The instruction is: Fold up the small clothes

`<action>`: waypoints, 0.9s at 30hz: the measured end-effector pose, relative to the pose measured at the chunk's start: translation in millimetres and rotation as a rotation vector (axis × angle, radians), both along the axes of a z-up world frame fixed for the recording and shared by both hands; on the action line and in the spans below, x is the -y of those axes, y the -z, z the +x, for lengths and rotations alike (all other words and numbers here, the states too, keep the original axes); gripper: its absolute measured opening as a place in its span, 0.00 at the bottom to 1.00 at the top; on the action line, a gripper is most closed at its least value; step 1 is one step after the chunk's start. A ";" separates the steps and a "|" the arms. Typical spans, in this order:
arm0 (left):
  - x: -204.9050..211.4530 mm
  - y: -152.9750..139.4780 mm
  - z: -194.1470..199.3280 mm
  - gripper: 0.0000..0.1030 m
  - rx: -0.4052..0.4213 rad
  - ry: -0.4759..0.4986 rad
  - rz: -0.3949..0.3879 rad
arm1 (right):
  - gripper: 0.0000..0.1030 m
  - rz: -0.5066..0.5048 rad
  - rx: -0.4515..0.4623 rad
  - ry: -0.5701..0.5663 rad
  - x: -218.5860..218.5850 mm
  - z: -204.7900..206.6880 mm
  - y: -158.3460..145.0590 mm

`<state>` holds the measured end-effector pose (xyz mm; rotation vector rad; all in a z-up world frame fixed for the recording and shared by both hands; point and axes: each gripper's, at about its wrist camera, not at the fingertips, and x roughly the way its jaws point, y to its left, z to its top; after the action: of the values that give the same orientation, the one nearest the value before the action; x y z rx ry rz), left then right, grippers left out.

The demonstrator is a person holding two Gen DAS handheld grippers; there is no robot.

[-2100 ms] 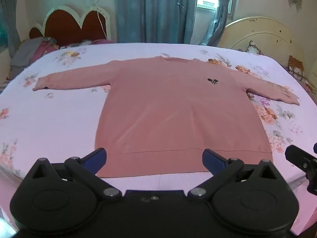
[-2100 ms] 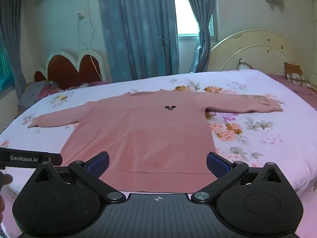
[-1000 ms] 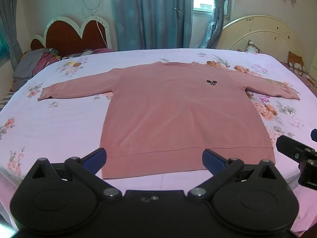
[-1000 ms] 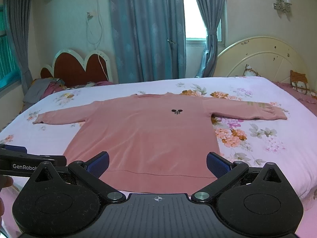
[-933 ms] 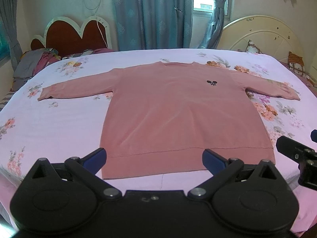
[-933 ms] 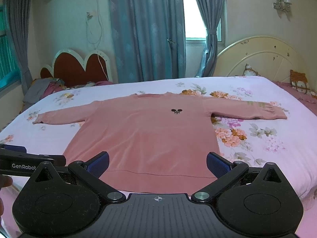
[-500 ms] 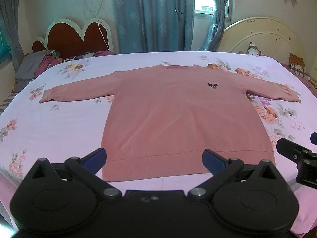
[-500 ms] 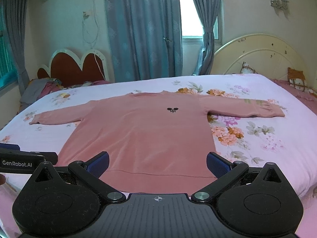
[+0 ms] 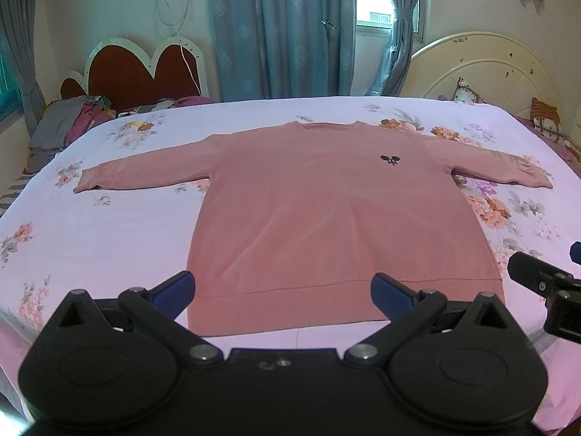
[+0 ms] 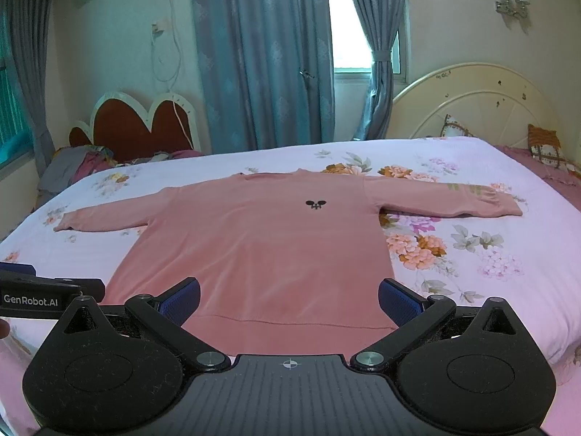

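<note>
Bedroom, blue curtains (image 9: 276, 29) behind, floral-sheeted bed (image 9: 101, 225) as the work surface. Pink sweatshirt (image 9: 326, 210) lay flat, front up, roughly centred on the bed, both sleeves spread straight out to the sides, hem toward the cameras, neckline toward the far edge. Small dark logo (image 10: 316, 204) was visible on the chest. Left tool (image 9: 283, 287) sat above the near hem, jaws wide apart, nothing between them. Right tool (image 10: 288, 296) same: fingers fully spread, empty, hovering at the hem edge, not touching fabric as far as I could tell. Each tool showed at the edge of the other's view, so they were side by side at the near edge of the bed. Progress: garment was laid out and smoothed, no fold made yet; sleeves, sides and body all still flat. Judged this as the start of the fold sequence. Everything remained: bring sleeves in, fold sides, then fold hem up. A pile of other clothes (image 9: 69, 120) sat by the red headboard (image 9: 141, 72), well apart from the sweatshirt.
</note>
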<state>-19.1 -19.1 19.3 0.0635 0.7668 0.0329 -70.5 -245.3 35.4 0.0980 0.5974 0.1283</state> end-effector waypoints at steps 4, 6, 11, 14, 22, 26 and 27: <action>0.2 0.8 -0.4 1.00 -0.001 0.000 0.001 | 1.00 -0.001 -0.001 0.002 0.3 0.1 -0.5; 0.3 0.5 -0.2 1.00 -0.002 -0.001 -0.001 | 1.00 -0.001 -0.001 0.004 0.3 0.0 -0.4; 0.3 1.7 -0.9 1.00 0.000 -0.001 0.001 | 1.00 0.000 0.000 0.005 1.6 1.2 -0.9; 1.4 1.7 0.3 1.00 -0.004 -0.001 0.002 | 1.00 0.002 -0.003 0.007 2.2 2.3 -0.2; 1.7 3.9 5.7 1.00 -0.010 -0.007 0.000 | 1.00 0.005 -0.005 0.010 3.1 4.4 2.7; 0.9 6.1 8.5 1.00 -0.013 -0.010 0.002 | 1.00 0.009 -0.007 0.017 6.1 7.9 5.3; 0.8 6.6 9.5 1.00 -0.014 -0.011 0.002 | 1.00 0.010 -0.007 0.018 6.5 8.7 5.8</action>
<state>-9.5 -19.8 12.7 0.0612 0.7816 0.0438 -61.8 -251.8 29.6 0.1136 0.6025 0.1133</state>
